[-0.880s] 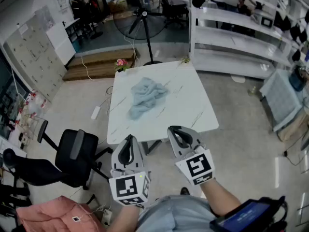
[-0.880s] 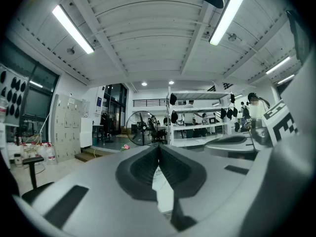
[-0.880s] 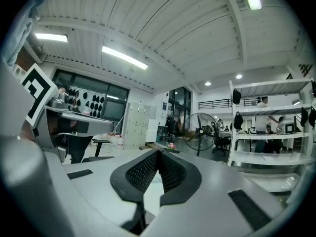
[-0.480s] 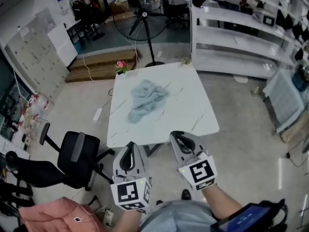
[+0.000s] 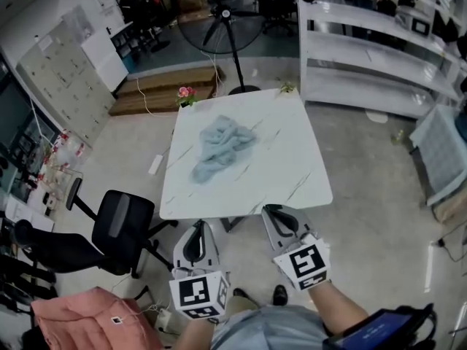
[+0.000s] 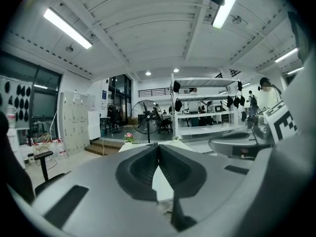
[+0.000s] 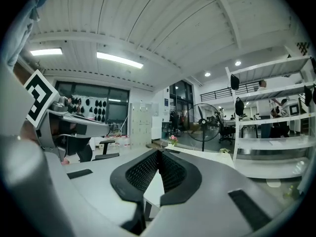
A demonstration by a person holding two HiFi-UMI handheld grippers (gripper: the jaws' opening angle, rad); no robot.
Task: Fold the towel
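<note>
A crumpled pale blue towel [image 5: 219,146] lies on the white marble-pattern table [image 5: 284,173], left of its middle. My left gripper [image 5: 197,233] hovers just short of the table's near edge, jaws shut with nothing between them. My right gripper [image 5: 281,217] hangs beside it at the near edge, also shut and empty. In the left gripper view the left gripper [image 6: 158,146] points level at the table's far side [image 6: 174,143], and the right gripper's body [image 6: 237,144] shows at the right. In the right gripper view the right gripper [image 7: 158,153] points along the table.
A black office chair [image 5: 120,228] stands left of the table. A standing fan [image 5: 222,20] and a small pot of pink flowers [image 5: 184,94] are at the far side. White shelving [image 5: 372,57] runs along the right. A pink cloth [image 5: 87,319] lies at lower left.
The table has slid further from both grippers in the head view, and both grippers sit lower in the frame. Their jaws stay shut. The towel has not moved.
</note>
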